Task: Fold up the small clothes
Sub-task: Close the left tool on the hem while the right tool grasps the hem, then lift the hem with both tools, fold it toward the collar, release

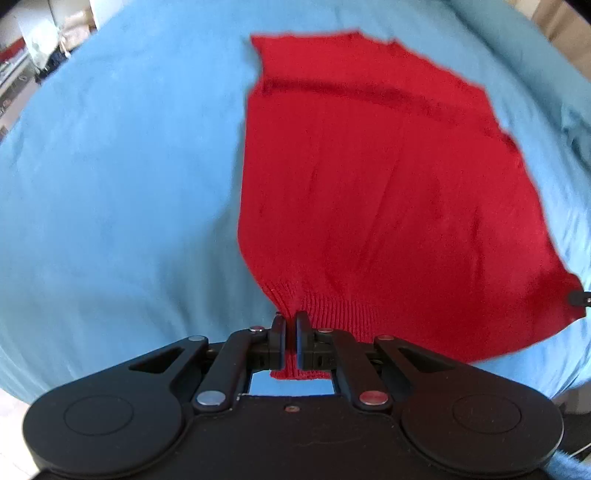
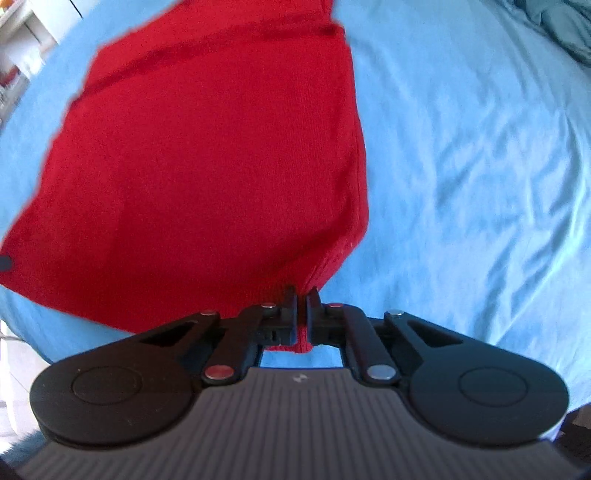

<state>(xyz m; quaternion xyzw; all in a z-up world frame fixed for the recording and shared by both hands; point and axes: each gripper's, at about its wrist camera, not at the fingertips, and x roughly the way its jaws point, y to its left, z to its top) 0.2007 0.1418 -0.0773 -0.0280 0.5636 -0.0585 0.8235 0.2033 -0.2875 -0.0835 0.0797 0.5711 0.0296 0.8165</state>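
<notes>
The red knit garment [image 1: 369, 177] lies spread on the blue sheet [image 1: 118, 184], with its ribbed hem toward me and its far end flat on the bed. The near part is raised off the sheet and hangs between my two grippers. My left gripper [image 1: 290, 325] is clamped on the left corner of the hem; a strip of red knit shows between the pads. My right gripper [image 2: 302, 297] is clamped on the right corner [image 2: 332, 266] of the same hem in the same way. A crease runs across the garment near its far end. To the far right lies a rumpled grey-green cloth [image 2: 554, 22].
</notes>
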